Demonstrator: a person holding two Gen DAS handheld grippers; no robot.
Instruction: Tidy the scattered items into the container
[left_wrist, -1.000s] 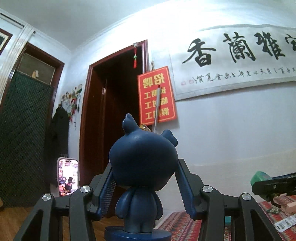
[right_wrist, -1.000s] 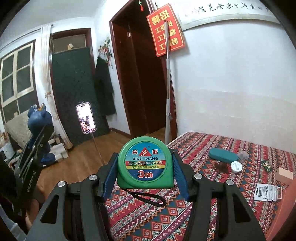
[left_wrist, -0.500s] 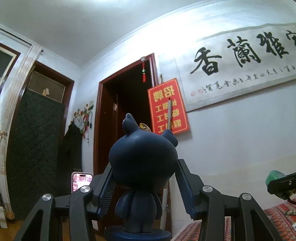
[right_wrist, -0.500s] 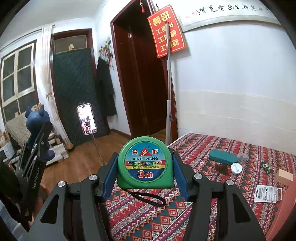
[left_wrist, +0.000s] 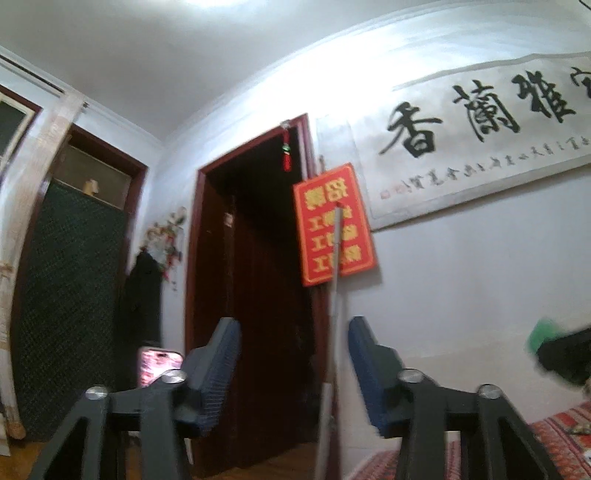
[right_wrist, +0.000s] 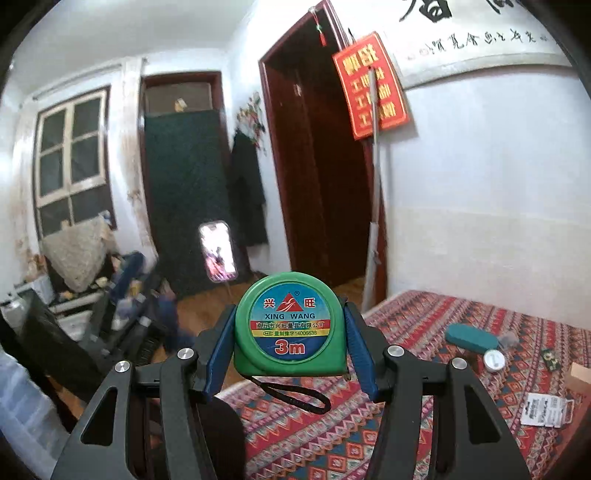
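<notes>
My left gripper is open and empty, pointing up at the wall and doorway. It also shows blurred in the right wrist view, with a blurred dark blue figurine just below it. My right gripper is shut on a green 3 m tape measure, held above the patterned cloth. The tape measure and right gripper show blurred at the right edge of the left wrist view. The container is not in view.
On the patterned cloth lie a teal case, a small white round tin, a carded pack and a wooden block. A phone on a stand stands on the floor near the doorway.
My left gripper has opened and let go of the dark blue figurine, which has dropped out of its view. The right gripper still holds the tape measure, shifted a little.
</notes>
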